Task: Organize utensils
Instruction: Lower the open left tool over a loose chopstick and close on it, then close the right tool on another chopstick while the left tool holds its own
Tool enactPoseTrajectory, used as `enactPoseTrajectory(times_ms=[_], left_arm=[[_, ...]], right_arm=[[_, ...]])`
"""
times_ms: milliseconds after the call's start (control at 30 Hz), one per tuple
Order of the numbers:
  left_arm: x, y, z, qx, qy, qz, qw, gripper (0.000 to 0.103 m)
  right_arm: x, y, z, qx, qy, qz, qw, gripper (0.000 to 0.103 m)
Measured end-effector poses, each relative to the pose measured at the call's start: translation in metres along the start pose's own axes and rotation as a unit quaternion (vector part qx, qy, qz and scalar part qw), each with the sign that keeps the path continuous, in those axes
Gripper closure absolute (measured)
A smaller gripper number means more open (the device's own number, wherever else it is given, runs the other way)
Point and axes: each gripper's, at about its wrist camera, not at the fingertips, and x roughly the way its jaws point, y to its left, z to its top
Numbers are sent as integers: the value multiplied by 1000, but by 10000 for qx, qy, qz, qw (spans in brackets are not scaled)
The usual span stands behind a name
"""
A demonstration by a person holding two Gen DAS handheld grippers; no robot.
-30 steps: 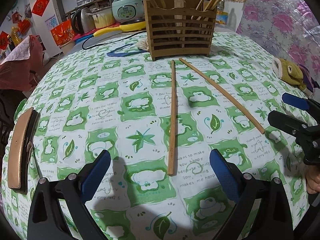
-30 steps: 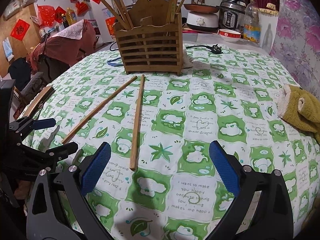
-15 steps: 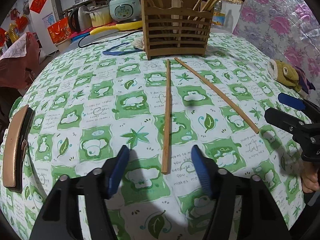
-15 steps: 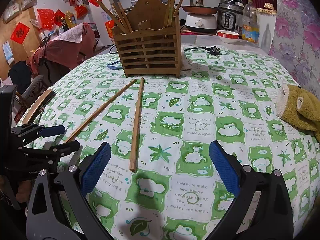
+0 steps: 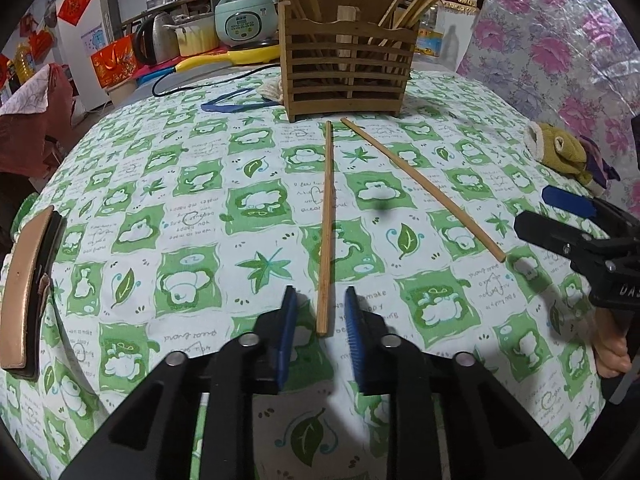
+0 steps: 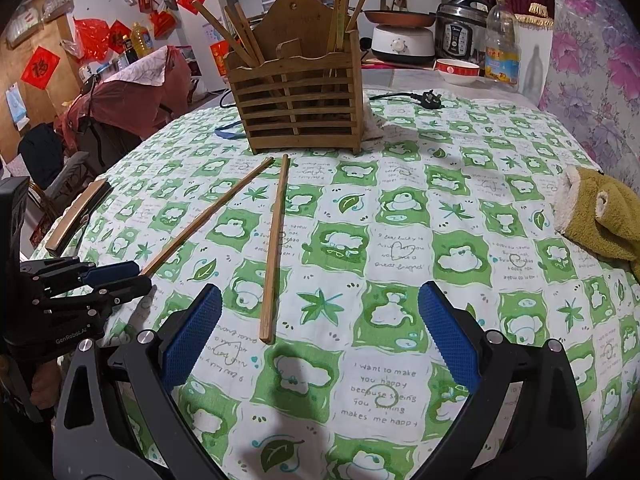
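Note:
Two wooden chopsticks lie on the green-patterned tablecloth in front of a wooden slatted holder (image 5: pixel 347 56) (image 6: pixel 300 96) that has several chopsticks standing in it. In the left wrist view my left gripper (image 5: pixel 320 312) has its jaws narrowed around the near end of one chopstick (image 5: pixel 326 220), with small gaps on both sides. The other chopstick (image 5: pixel 420 184) (image 6: pixel 276 240) lies to its right. My right gripper (image 6: pixel 318 320) is wide open and empty, just right of that chopstick's near end. The left gripper also shows in the right wrist view (image 6: pixel 120 280), at the tip of its chopstick (image 6: pixel 208 216).
A plush toy (image 5: pixel 560 152) (image 6: pixel 600 216) lies at the table's right edge. A brown curved strip (image 5: pixel 24 292) (image 6: pixel 76 212) lies at the left edge. A blue strap (image 5: pixel 236 100) and a power cable (image 6: pixel 416 98) lie near the holder. Kitchen appliances (image 5: pixel 244 14) stand behind the table.
My left gripper has moved forward and narrowed from wide open to closely flanking the near end of a chopstick. The right gripper has stayed nearly still and open.

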Motion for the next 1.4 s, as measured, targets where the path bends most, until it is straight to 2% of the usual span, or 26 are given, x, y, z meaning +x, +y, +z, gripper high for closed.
enactPoseTrajectory(times_ms=[300, 433, 933, 1033, 1200, 1300, 1400], left_arm=[[-5, -3, -6, 14, -19, 157, 9999, 82], [-3, -2, -5, -45, -30, 171, 9998, 97], [-7, 13, -4, -392, -113, -65, 9991, 98], [-7, 14, -4, -427, -110, -82, 9990, 98], [-5, 14, -3, -418, -78, -82, 9991, 98], [-4, 13, -3, -407, -66, -86, 9991, 98], [-3, 13, -3, -403, -49, -99, 9991, 98]], right_arm=[[1, 2, 0, -43, 12, 63, 10000, 8], [1, 1, 0, -28, 16, 41, 10000, 8], [-6, 2, -3, -88, -27, -14, 10000, 10], [-3, 5, -4, -194, 75, 70, 9998, 21], [7, 15, -6, -454, 343, 209, 9982, 50], [11, 18, -7, -515, 462, 271, 9972, 61], [14, 21, -8, -573, 585, 310, 9962, 66]])
